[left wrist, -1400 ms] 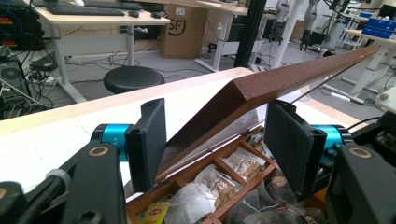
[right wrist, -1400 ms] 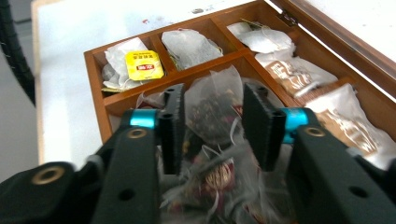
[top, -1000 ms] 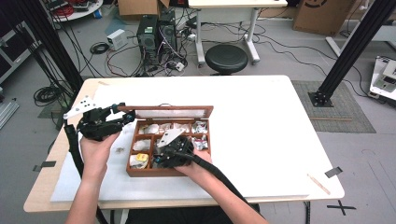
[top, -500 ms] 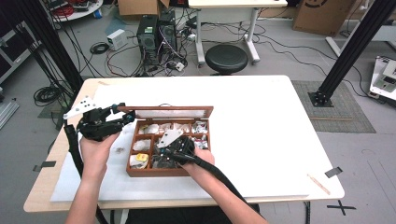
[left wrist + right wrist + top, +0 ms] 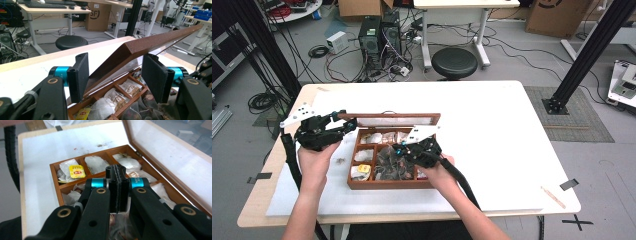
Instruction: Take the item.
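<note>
Here the wooden tea box (image 5: 387, 165) sits centre-left on the table (image 5: 512, 150). Its rigid hinged lid (image 5: 155, 41) stands between the left hand-held gripper (image 5: 115, 75)'s wide-apart jaws. The right hand-held gripper (image 5: 117, 191) is closed over the light, crushable tea bags (image 5: 75, 171); whether it pinches anything is unclear.

Box (image 5: 384, 184): reddish-brown wood, smooth, faint sheen on its walls and dividers.
Lid (image 5: 160, 40): same brown wood frame, finely speckled and matt on its edge, with a clear glossy pane set in it.
Tea bags (image 5: 96, 163): thin white paper, crinkled; one yellow glossy sachet (image 5: 77, 171) at the near left.
Left gripper (image 5: 120, 75): matt black plastic arms, flat black rubbery pads with a fine grain, bright blue anodised metal collars, brass-coloured rivets.
Right gripper (image 5: 117, 191): same black plastic, blue metal and brass-coloured rivets; ribbed pads.
Table (image 5: 492, 115): matt white mat over a pale wooden edge.
Stool (image 5: 454, 62): black, dull padded seat at the far side.
</note>
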`<state>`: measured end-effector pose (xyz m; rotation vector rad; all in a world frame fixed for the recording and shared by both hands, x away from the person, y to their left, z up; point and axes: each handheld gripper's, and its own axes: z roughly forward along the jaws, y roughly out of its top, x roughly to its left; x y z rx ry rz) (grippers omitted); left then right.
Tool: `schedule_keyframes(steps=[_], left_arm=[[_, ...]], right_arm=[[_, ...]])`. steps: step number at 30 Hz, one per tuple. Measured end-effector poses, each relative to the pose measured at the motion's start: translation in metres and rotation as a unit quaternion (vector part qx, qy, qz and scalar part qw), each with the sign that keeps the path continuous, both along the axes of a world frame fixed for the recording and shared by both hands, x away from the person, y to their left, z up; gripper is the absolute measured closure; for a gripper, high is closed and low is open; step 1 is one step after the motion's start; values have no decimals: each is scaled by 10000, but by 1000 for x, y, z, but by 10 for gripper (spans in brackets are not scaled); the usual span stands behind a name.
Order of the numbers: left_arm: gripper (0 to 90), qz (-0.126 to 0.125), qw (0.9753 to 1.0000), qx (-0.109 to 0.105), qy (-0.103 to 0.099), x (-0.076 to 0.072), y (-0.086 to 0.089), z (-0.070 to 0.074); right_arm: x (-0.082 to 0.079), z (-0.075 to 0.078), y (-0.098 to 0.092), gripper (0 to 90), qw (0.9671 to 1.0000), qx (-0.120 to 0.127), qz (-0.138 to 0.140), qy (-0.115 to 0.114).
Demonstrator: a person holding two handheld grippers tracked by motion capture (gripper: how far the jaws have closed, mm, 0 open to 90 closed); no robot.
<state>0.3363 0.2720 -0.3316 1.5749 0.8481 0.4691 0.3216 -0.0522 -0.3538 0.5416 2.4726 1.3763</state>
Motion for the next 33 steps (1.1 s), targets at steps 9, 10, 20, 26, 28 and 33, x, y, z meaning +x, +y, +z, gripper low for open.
schedule_keyframes(steps=[9,10,20,26,28,33], left_arm=[[394,42,10000,-70,-1,1,-1,-1],[394,44,10000,-70,-1,1,-1,-1],[394,92,9999,-112,0,2,-1,-1],[394,103,9999,-115,2,2,-1,0],[394,110,9999,-128,0,2,-2,0],[394,109,9999,-120,2,2,-1,0]], right_arm=[[-8,13,-54,900,9990,431,-129,49],[-9,14,-61,900,9988,463,-149,32],[-3,21,-132,900,9929,613,-1007,-159],[17,28,-161,900,9839,793,-1589,-207],[25,29,-166,900,9808,817,-1758,-228],[46,27,-174,900,9735,820,-2122,-229]])
